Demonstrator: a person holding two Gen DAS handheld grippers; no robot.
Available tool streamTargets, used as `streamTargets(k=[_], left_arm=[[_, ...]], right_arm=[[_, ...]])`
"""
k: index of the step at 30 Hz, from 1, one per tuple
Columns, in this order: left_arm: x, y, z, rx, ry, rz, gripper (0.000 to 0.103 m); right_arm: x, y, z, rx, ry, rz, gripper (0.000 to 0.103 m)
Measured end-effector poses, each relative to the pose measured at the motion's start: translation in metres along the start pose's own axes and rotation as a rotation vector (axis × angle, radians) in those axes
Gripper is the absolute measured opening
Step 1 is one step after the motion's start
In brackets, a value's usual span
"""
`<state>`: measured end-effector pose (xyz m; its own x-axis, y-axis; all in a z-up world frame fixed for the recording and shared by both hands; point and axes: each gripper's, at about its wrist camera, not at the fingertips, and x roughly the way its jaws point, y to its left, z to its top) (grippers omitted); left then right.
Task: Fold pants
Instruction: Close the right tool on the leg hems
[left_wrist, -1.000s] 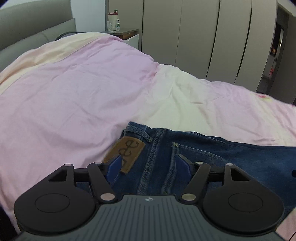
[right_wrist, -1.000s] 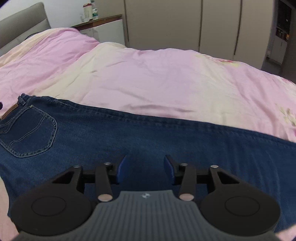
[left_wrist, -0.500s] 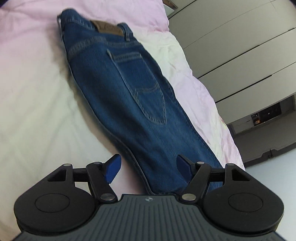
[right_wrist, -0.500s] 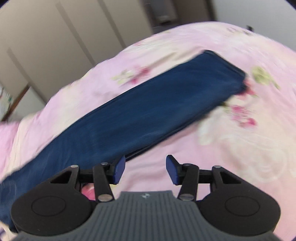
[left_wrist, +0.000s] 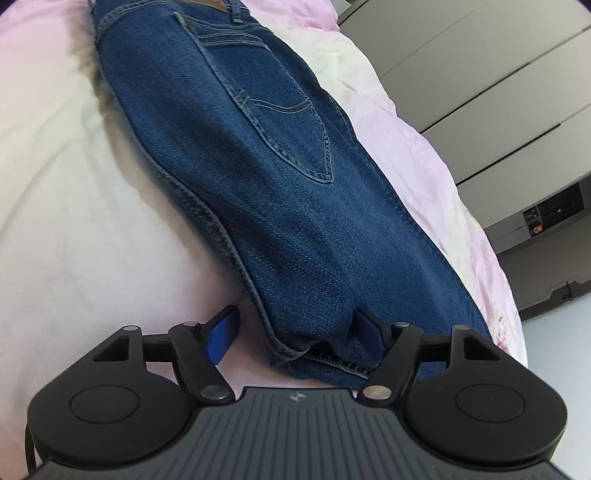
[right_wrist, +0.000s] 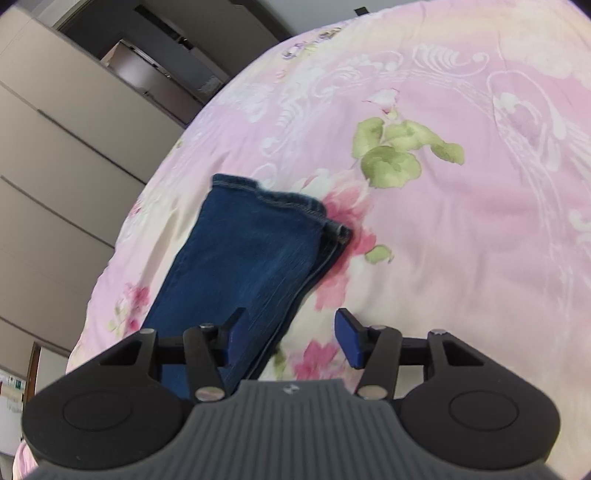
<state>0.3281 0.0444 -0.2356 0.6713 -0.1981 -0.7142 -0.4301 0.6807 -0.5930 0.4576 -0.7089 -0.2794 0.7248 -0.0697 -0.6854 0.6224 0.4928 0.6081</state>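
Blue jeans (left_wrist: 280, 177) lie flat on the bed, folded lengthwise with one leg on the other, back pocket up. In the left wrist view my left gripper (left_wrist: 295, 334) is open, its blue pads on either side of the crotch edge of the jeans, close above them. In the right wrist view the leg ends with the stitched hems (right_wrist: 266, 236) lie on the floral quilt. My right gripper (right_wrist: 291, 341) is open over the near edge of the leg, short of the hems, holding nothing.
The bed carries a pink and cream quilt (left_wrist: 74, 229) with a flower print (right_wrist: 399, 155) at the foot end. Beige wardrobe doors (right_wrist: 55, 155) stand beyond the far side of the bed, with a dark shelf unit (left_wrist: 546, 218) beside them.
Both grippers swung apart along the jeans: the left has come down close to the crotch edge, the right has moved toward the hems. Both stayed open.
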Motion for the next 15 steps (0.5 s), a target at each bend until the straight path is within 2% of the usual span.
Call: streamTargets(k=[4,6,9,11,13,15], left_arm=[[0.007,-0.009,-0.002,0.062,-0.007,0.036,0.082],[0.011,-0.013,-0.003,0.07,-0.013,0.039,0.078],[0.013,-0.015,-0.003,0.059,-0.017,0.033,0.059],[0.01,-0.014,-0.003,0.048,-0.023,0.037,0.039],[0.003,-0.011,-0.002,0.032,-0.032,0.022,0.031],[-0.006,-0.011,0.001,0.031,-0.046,-0.002,0.027]], right_arm=[[0.027,-0.007,0.01,0.01,-0.014,0.004,0.044],[0.037,-0.007,0.014,0.011,-0.029,0.012,0.042],[0.045,0.001,0.017,-0.015,-0.037,-0.022,0.032],[0.041,0.012,0.017,-0.06,-0.05,-0.044,0.017],[0.032,0.024,0.019,-0.101,-0.08,-0.043,0.009],[0.019,0.037,0.023,-0.142,-0.119,-0.049,0.005]])
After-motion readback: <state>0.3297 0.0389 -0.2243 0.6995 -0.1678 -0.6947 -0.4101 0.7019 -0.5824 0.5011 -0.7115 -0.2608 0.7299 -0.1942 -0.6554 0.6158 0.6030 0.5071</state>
